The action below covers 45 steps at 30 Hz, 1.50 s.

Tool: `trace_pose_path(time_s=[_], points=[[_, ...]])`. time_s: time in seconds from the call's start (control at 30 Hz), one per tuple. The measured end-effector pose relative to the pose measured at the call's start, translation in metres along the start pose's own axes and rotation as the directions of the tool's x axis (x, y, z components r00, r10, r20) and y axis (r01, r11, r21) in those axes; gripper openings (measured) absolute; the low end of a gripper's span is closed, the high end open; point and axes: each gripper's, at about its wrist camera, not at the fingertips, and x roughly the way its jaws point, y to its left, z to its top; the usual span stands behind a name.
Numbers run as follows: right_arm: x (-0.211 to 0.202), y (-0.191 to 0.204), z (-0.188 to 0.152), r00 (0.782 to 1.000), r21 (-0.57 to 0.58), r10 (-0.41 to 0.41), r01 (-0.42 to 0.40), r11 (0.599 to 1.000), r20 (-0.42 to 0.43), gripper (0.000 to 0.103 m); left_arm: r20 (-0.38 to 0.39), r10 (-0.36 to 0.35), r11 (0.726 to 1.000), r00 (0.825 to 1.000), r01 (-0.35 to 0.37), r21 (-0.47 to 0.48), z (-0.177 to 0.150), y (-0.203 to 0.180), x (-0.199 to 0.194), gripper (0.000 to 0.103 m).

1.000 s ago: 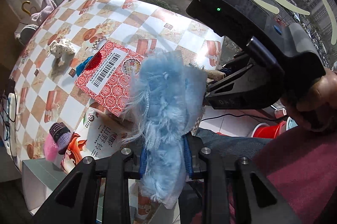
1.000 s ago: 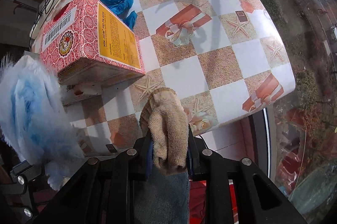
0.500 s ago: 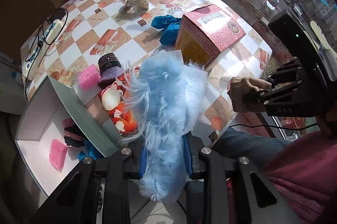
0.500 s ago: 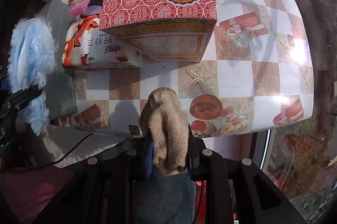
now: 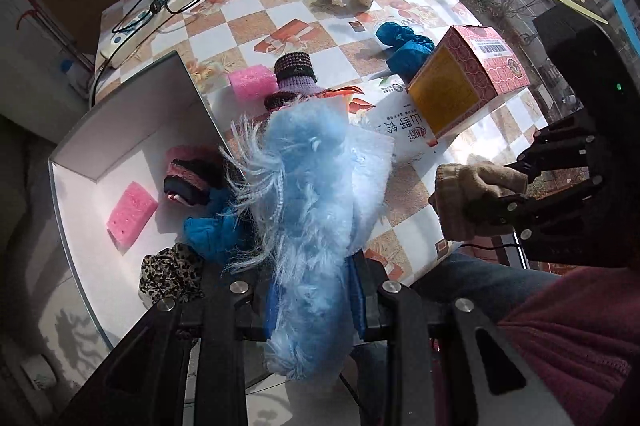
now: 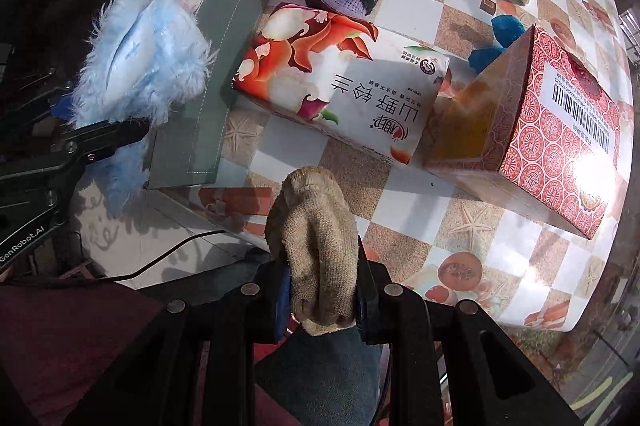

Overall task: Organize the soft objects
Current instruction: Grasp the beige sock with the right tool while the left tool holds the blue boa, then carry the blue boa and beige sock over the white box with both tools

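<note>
I'm looking at a shaggy, long-fibred blue fluffy cloth [image 5: 316, 209] and a coarse, matt beige knit glove [image 6: 316, 238]. The tablecloth [image 6: 472, 226] is looking like smooth glossy plastic, throwing glare. The red box [image 6: 560, 129] is showing printed cardboard, the tissue pack [image 6: 340, 81] a slick plastic wrap. The white box [image 5: 132, 129] is appearing matt and smooth inside, where a porous pink sponge [image 5: 130, 211] is lying.

red box [image 5: 468, 73] | tissue pack [image 6: 340, 93] | power strip [image 5: 156, 9] | checkered table [image 5: 248, 25]

Two pink sponges [image 5: 131, 217], two cartons [image 5: 468, 81].
</note>
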Motion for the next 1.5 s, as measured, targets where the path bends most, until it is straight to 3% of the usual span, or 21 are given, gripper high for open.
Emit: trace_pose_path(time_s=[0.33, 0.57, 0.93, 1.33, 1.5], points=[[-0.015, 0.048, 0.034, 1.000, -0.154, -0.001, 0.005, 0.988, 0.026, 0.026, 0.045, 0.059, 0.974, 0.997, -0.047, -0.221, -0.019, 0.051, -0.011, 0.032], [-0.016, 0.072, 0.056, 1.000, -0.221, 0.008, -0.002, 0.975, 0.026, 0.026, 0.068, 0.088, 0.925, 0.994, -0.057, -0.377, -0.033, 0.085, -0.014, 0.032], [-0.026, 0.119, 0.103, 0.997, -0.285, 0.029, -0.009, 0.959, 0.066, 0.026, 0.049, 0.142, 0.840, 0.989, -0.094, -0.534, -0.044, 0.125, -0.011, 0.032], [-0.029, 0.133, 0.142, 0.996, -0.268, 0.039, -0.016, 0.963, 0.080, 0.027, 0.031, 0.158, 0.810, 0.987, -0.112, -0.575, -0.043, 0.142, -0.003, 0.032], [-0.030, 0.135, 0.153, 0.995, -0.258, 0.039, -0.015, 0.966, 0.087, 0.027, 0.025, 0.161, 0.812, 0.987, -0.118, -0.571, -0.037, 0.144, 0.001, 0.032]])
